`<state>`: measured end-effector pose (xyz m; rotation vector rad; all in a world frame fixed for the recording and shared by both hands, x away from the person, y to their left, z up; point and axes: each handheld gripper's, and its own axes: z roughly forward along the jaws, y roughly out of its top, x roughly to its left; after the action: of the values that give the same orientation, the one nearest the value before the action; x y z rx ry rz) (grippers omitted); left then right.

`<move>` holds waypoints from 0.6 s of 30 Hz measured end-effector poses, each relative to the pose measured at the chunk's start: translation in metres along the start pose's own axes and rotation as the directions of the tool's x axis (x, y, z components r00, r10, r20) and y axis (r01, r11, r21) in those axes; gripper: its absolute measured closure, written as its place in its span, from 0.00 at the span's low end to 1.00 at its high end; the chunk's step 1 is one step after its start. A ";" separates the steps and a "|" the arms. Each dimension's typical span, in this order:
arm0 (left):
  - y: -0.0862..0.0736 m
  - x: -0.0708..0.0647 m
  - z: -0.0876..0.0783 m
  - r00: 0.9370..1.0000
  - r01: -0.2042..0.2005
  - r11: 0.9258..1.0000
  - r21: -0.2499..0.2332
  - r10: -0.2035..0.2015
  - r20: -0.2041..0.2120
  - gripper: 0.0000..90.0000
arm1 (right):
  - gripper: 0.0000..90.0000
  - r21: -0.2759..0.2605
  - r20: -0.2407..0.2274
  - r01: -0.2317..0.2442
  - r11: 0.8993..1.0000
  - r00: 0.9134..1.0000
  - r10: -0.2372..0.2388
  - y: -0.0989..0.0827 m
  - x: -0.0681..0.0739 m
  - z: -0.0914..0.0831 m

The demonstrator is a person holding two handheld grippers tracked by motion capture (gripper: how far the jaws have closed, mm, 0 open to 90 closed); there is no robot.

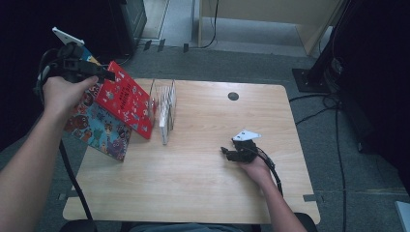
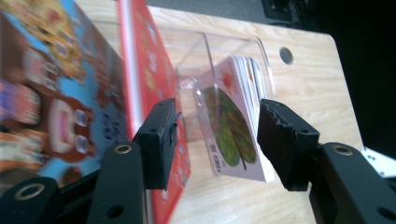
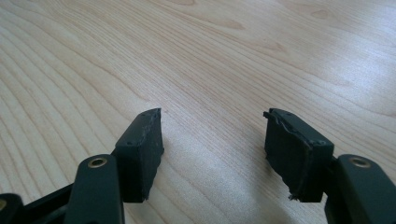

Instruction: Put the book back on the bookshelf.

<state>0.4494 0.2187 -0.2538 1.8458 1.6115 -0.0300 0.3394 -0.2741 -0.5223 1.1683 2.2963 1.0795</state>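
The red book (image 1: 124,99) leans against the clear rack (image 1: 167,104), just left of it, apparently delivered. The left gripper (image 1: 104,73) hovers at the book's top edge, jaws apart, gripping nothing. Slotting it inside looks left. The right gripper (image 1: 227,152) rests on the worktop (image 1: 203,193), right of the rack, jaws apart.

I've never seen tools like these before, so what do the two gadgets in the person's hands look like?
Each is a black hand-held tool. The left gripper and right gripper both end in two chunky black fingers with brass-coloured rivets. A pale three-cornered plate tops the right one, and a black cable trails along the forearm. The forearms are bare, with no sleeves in sight.
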 end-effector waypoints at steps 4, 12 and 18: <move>-0.014 -0.005 0.009 1.000 -0.014 1.000 0.013 0.014 0.021 0.53 | 0.40 0.000 -0.003 0.002 1.000 1.000 -0.002 0.000 0.000 0.000; -0.045 -0.015 0.024 0.997 -0.054 0.998 0.022 0.052 0.057 0.51 | 0.40 0.000 -0.005 0.006 1.000 1.000 -0.006 -0.001 0.000 -0.001; -0.069 -0.024 0.039 0.993 -0.087 0.995 0.044 0.083 0.078 0.51 | 0.40 0.000 -0.005 0.005 1.000 1.000 -0.005 -0.001 0.000 -0.001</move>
<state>0.3984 0.1793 -0.3052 1.9242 1.4907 -0.1004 0.3388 -0.2747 -0.5224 1.1605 2.3018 1.0817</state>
